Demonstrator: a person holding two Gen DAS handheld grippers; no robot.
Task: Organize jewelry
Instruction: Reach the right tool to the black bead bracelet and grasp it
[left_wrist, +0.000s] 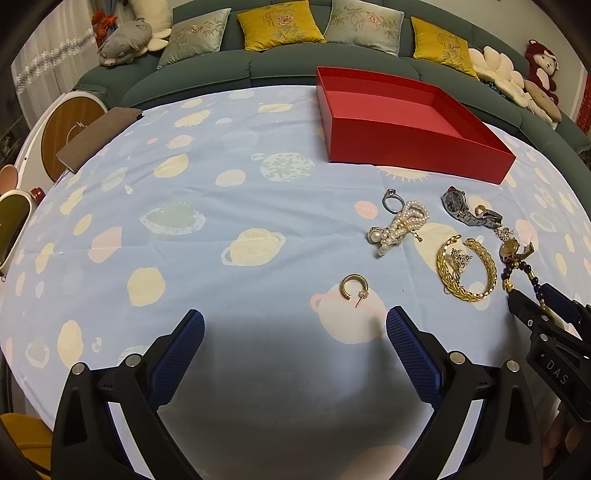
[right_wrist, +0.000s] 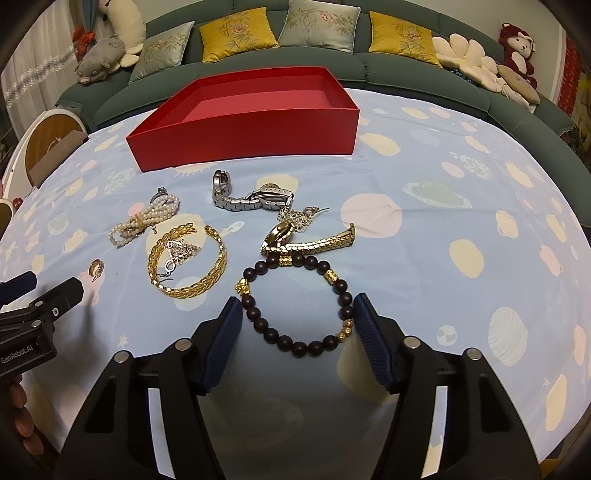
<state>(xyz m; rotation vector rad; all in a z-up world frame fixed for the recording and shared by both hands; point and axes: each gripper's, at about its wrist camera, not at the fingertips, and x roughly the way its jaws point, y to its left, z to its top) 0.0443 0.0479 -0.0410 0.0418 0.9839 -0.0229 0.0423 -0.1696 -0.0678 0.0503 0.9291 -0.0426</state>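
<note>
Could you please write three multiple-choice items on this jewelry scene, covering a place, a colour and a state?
1. Where does the dark bead bracelet lie?
A. inside the box
B. between the right claw's fingers, on the cloth
C. on the sofa

2. What colour is the box?
A. red
B. green
C. white

3. How is the left claw?
A. shut on the hoop earring
B. shut on nothing
C. open, short of the hoop earring

Answers: 1 B, the beads sit between the right claw fingers. 2 A, its walls are red. 3 C, its fingers stand wide apart with the earring beyond them.
</note>
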